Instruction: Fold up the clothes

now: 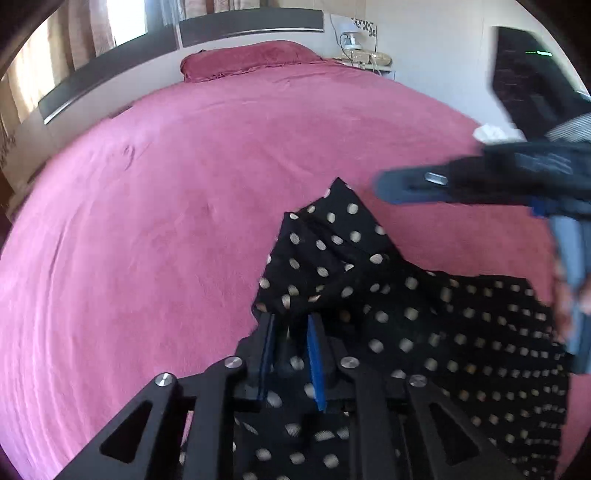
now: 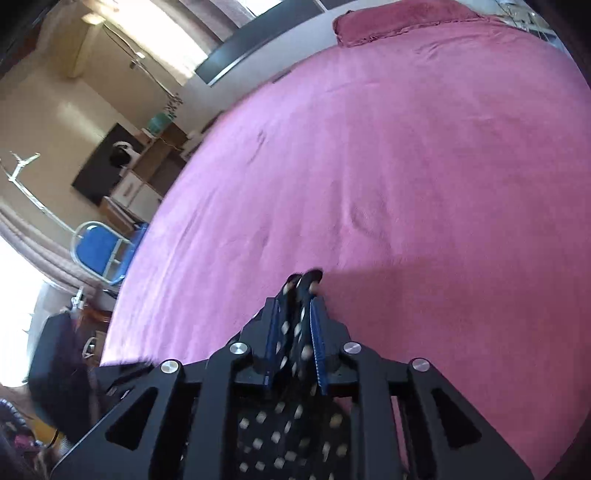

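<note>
A black garment with pale polka dots (image 1: 424,325) lies crumpled on the pink bedspread (image 1: 184,184), a folded corner pointing toward the pillow. My left gripper (image 1: 291,328) hovers at its near left edge, its blue pads slightly apart, dotted cloth showing in the gap and below without being pinched. My right gripper (image 2: 295,317) is shut on a bunched fold of the same garment (image 2: 295,325), which sticks out past the fingertips and hangs under the frame. From the left wrist view the right gripper (image 1: 406,184) appears blurred, above the garment's right side.
A pink pillow (image 1: 251,59) lies at the dark headboard (image 1: 251,26), with a small bedside shelf (image 1: 369,59) beside it. Off the bed's left side stand a blue chair (image 2: 103,251), a desk with boxes (image 2: 147,166) and a dark bag (image 2: 59,369).
</note>
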